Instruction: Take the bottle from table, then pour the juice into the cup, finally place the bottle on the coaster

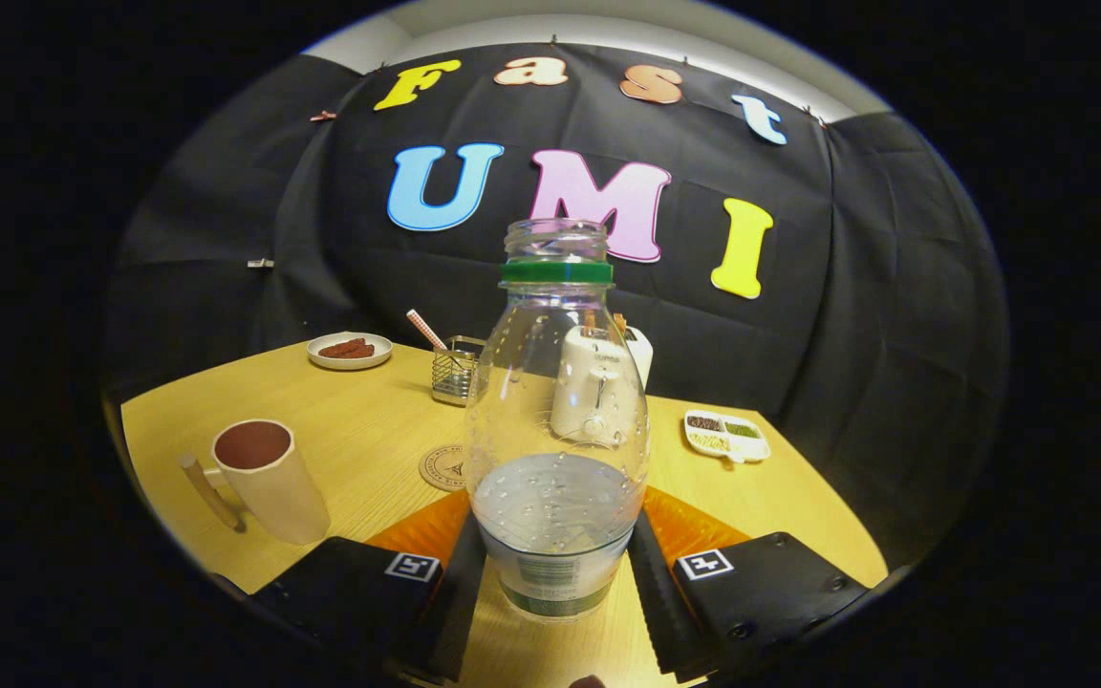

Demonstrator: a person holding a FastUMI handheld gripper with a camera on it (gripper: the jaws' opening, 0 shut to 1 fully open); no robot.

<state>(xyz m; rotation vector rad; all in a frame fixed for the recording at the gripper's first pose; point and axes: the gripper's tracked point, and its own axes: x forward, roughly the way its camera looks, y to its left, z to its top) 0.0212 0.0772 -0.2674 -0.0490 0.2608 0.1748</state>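
While one cup (269,480) waits, hand-held gripper (558,564) clamps one bottle (557,420).

No text reads clearly — the bottle (557,420) label is too blurred.

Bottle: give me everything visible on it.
The bottle is clear plastic with a green neck ring and no cap. It stands upright on the wooden table, between the fingers of the gripper, which flank its lower body closely; firm contact is unclear. Clear liquid fills about the lower third, droplets cling inside, and a label wraps the base. The coaster lies just behind it.
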